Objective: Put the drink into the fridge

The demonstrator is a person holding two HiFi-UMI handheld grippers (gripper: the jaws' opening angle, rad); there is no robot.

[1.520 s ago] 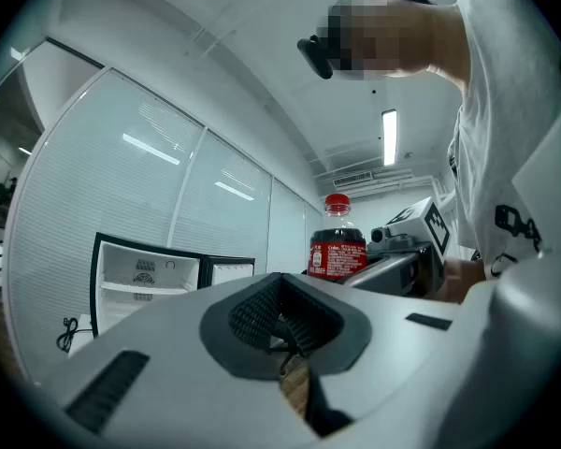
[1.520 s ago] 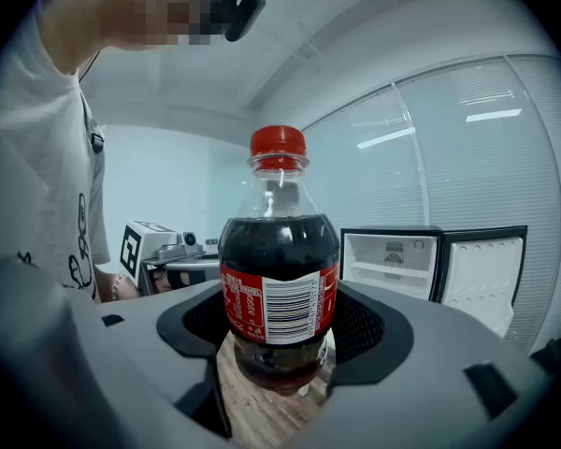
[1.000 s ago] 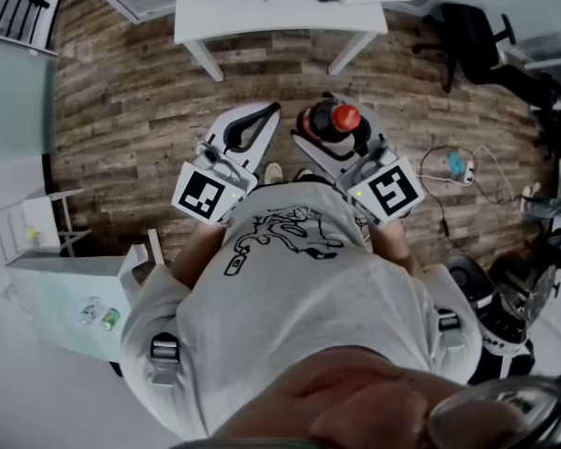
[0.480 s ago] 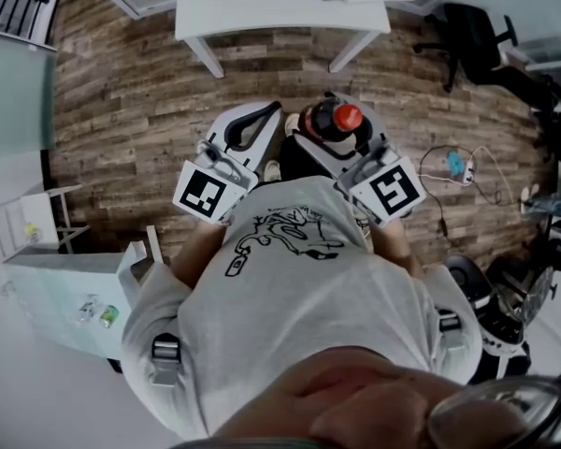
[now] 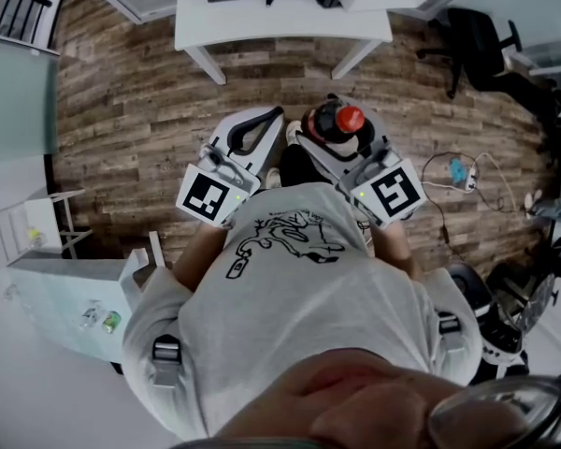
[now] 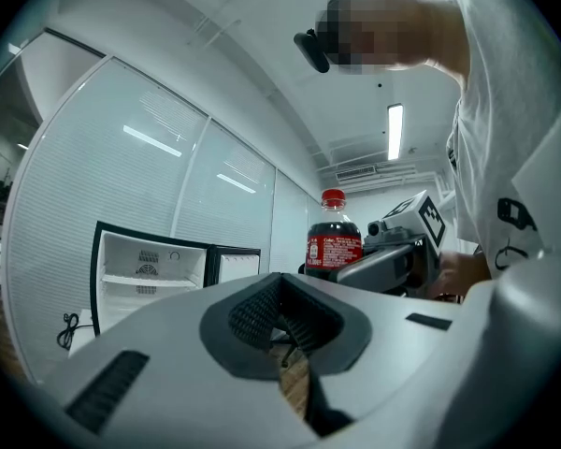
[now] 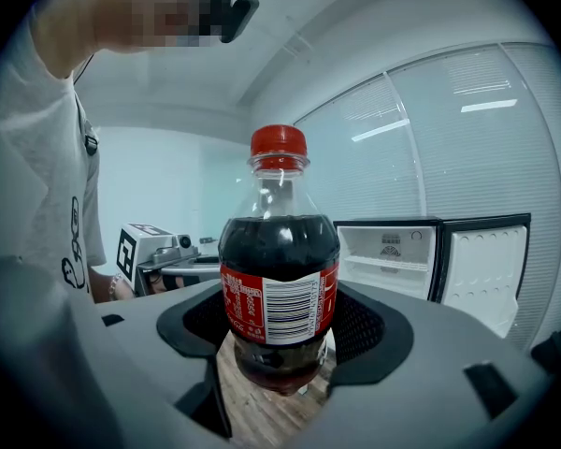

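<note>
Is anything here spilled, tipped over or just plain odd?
Nothing stands out. The cola bottle is upright and capped, clamped in the right gripper. The small fridge behind it has its door open, which fits the job. No spill shows on the wooden floor.

The plank floor under me, and what stands on it

I am standing on a brown wood-plank floor (image 5: 131,129), its boards running crosswise. At twelve o'clock, well ahead, a white table (image 5: 280,21) plants its splayed legs on the planks. At two o'clock a black office chair (image 5: 481,50) stands on the same boards. At three o'clock a loose tangle of cable (image 5: 439,162) lies flat around a small pale plug block (image 5: 456,168). At eight o'clock, near my side, the white fridge (image 5: 70,293) sits with its door open, where the planks meet a paler surface; I cannot tell which one it rests on. Close in at twelve o'clock, the toe of my shoe (image 5: 274,174) touches the wood.
</note>
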